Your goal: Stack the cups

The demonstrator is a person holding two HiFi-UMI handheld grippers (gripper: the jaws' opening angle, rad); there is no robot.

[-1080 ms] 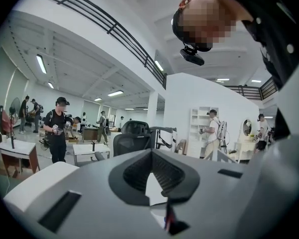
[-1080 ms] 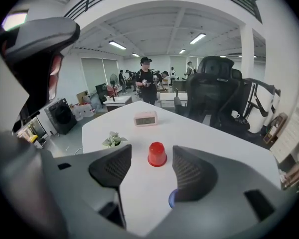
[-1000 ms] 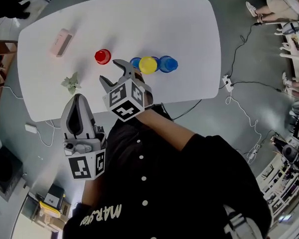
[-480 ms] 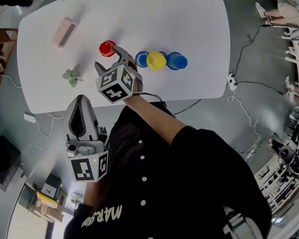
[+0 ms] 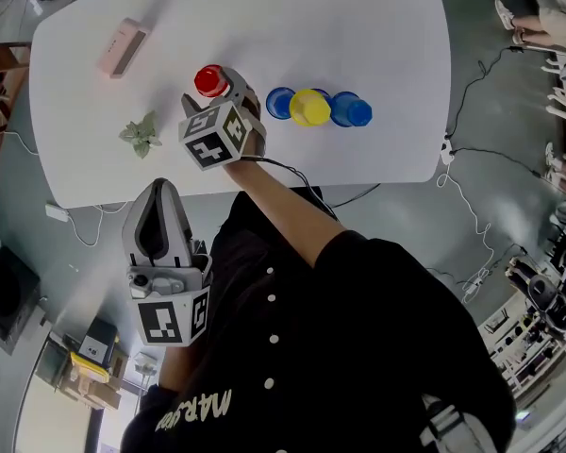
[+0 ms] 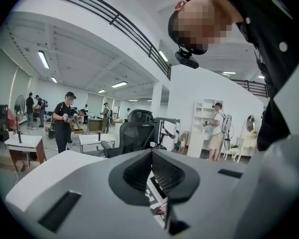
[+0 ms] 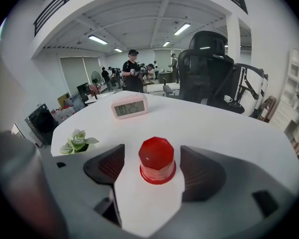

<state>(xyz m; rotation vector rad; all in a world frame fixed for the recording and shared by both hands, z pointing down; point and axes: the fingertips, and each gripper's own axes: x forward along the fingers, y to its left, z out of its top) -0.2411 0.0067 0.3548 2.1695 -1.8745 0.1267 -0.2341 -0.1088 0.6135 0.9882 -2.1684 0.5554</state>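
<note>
- Left gripper (image 5: 160, 192), well short of the red cup (image 7: 156, 156) and off the table (image 5: 377, 26): jaws together, empty.
- Right gripper (image 7: 153, 176) has dropped around the red cup. Its jaws have just widened and the pads are clear of it, so it looks ready to clamp.
- Yellow cup (image 5: 309, 108) and blue cups (image 5: 354, 111) wait to its right.

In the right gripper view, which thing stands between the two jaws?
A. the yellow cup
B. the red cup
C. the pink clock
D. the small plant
B: the red cup stands upside down between the jaws of the right gripper, which have just been opening and do not touch it.
</note>
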